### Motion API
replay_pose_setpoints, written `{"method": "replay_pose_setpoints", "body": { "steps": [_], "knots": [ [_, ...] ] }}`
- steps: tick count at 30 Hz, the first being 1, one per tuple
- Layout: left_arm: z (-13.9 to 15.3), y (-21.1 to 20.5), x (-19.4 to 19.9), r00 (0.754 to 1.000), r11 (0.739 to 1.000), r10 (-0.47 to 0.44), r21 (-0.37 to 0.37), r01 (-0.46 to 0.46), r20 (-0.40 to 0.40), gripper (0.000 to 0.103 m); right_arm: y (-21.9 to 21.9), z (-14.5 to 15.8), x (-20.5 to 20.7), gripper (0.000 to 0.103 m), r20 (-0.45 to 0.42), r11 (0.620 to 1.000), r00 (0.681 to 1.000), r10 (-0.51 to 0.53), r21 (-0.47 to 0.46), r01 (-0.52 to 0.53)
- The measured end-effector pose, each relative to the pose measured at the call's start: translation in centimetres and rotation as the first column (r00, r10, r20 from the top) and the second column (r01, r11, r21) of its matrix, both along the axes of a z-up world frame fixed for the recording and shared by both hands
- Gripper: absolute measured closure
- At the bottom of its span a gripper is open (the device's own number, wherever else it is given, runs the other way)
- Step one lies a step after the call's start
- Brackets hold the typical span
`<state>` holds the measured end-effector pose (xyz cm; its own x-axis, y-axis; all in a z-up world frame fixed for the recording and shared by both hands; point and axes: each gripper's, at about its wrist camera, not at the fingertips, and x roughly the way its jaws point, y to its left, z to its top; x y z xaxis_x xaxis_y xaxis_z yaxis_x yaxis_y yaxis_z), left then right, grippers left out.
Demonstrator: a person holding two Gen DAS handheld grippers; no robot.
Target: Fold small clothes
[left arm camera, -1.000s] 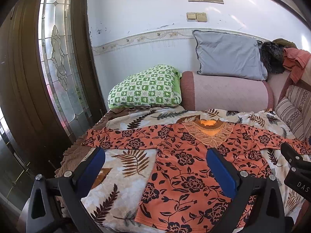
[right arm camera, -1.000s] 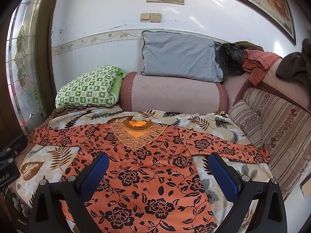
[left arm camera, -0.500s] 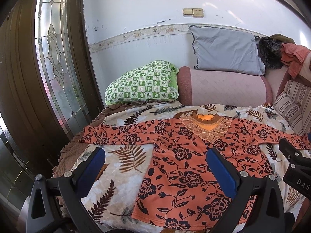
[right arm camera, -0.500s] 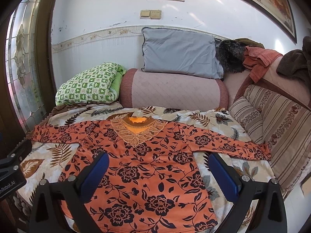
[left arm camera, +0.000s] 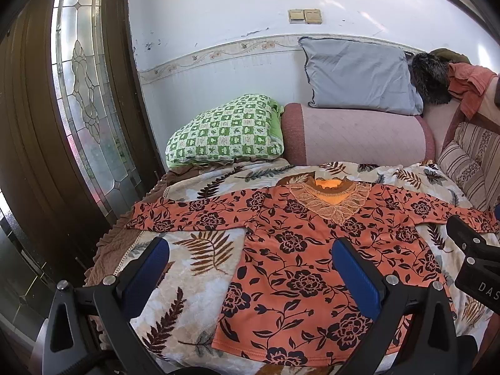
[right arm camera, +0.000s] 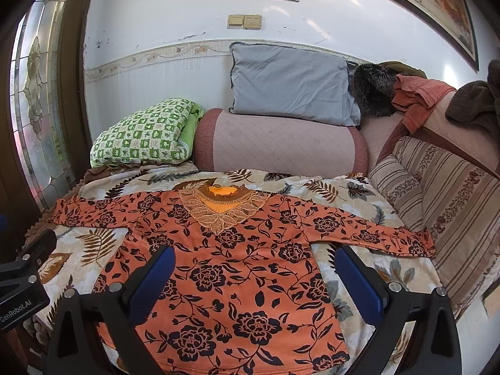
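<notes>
The left gripper (left arm camera: 250,268) is held with its jaws wide apart and nothing between them, above the near left part of the bed. Its blue pads (left arm camera: 147,273) are seen over the blanket (left arm camera: 200,250) on the left and over the top (left arm camera: 297,265) on the right. The right gripper (right arm camera: 254,276) is likewise spread wide and empty, held above the near hem area of the top; its left pad (right arm camera: 153,281) is over the fabric, its right pad (right arm camera: 359,284) over the blanket's near right part. Contact with the cloth cannot be told in either view.

The top, orange with a black flower print and a lace collar (right arm camera: 223,207), is laid flat, front up, on the leaf-print blanket. Both sleeves are spread out sideways: the left sleeve (left arm camera: 187,214) reaches toward the bed's left edge, the right sleeve (right arm camera: 375,234) reaches toward the striped cushion (right arm camera: 403,187) and ends just beside it. The hem lies at the near edge, the collar at the far side.

Beyond the collar a pink bolster (right arm camera: 281,147) is seen, with a grey pillow (right arm camera: 290,87) leaned on the wall above it. A green checked pillow (left arm camera: 225,131) lies to the bolster's left. A glass door (left arm camera: 84,93) stands at far left. Dark fur and orange cloth (right arm camera: 415,93) are piled at far right. Part of the other gripper is seen at the edge of each view.
</notes>
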<state>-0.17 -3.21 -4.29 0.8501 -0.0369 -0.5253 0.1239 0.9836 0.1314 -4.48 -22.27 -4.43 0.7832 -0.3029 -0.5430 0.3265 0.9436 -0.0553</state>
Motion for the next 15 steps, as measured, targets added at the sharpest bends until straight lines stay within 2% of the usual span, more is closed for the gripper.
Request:
{"method": "replay_pose_setpoints", "body": {
  "steps": [15],
  "knots": [
    [-0.4,-1.2,0.5,1.0,1.0,-0.015,0.022,0.015,-0.012,0.0,-0.5,-0.3,0.2,0.0,-0.008,1.0,1.0,-0.006,0.004,0.006]
  ]
}}
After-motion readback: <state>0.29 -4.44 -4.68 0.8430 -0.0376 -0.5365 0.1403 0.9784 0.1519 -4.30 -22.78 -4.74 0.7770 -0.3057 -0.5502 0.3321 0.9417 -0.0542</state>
